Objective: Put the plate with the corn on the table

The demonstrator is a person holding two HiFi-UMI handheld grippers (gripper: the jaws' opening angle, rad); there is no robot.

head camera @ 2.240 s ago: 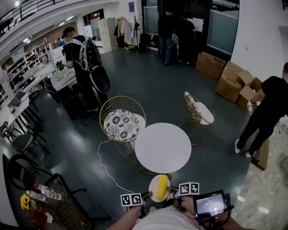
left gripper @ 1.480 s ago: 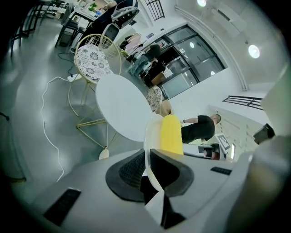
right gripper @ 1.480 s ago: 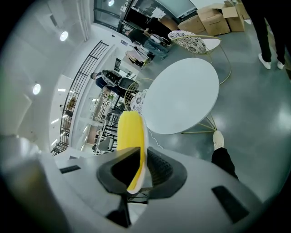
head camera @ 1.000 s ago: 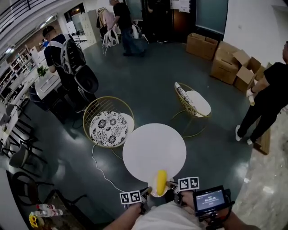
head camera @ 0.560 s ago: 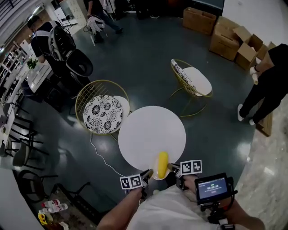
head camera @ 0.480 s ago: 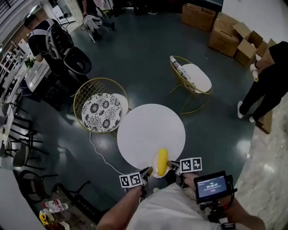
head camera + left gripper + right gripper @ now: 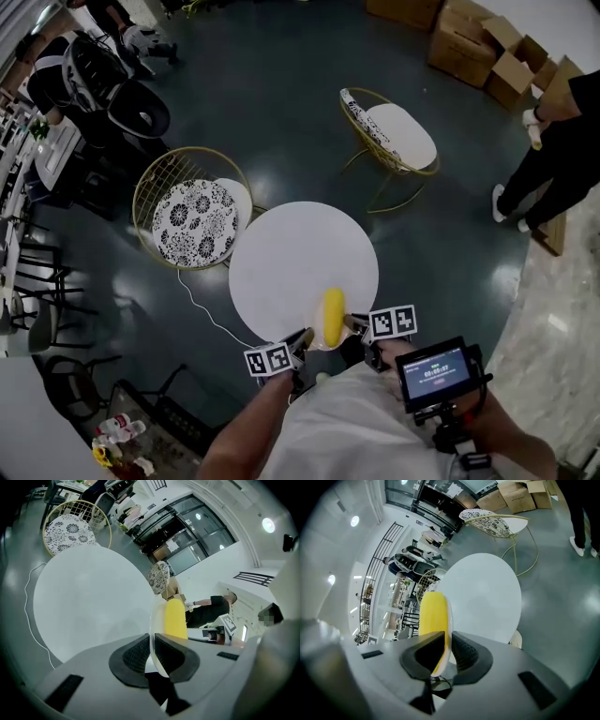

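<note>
You had left gripper [image 7: 302,338] and right gripper [image 7: 352,324] both pinching plate [image 7: 317,344] rim, corn [image 7: 332,314] aboard. Table [image 7: 291,248] edge right below jaws, setdown not done yet.

Table [image 7: 291,248] smooth matt wht; floor [image 7: 281,112] glossy dk; chair [image 7: 187,220] wire metal.

My head camera looks steeply down from well above the round white bench [image 7: 291,248], with the left gripper [image 7: 302,338] and right gripper [image 7: 352,324] at the frame's bottom edge. Each gripper camera sits close behind its jaws, facing across the bench from opposite sides. Both share the plate [image 7: 151,616], the bench top and, I think, the patterned chair [image 7: 70,527].
</note>
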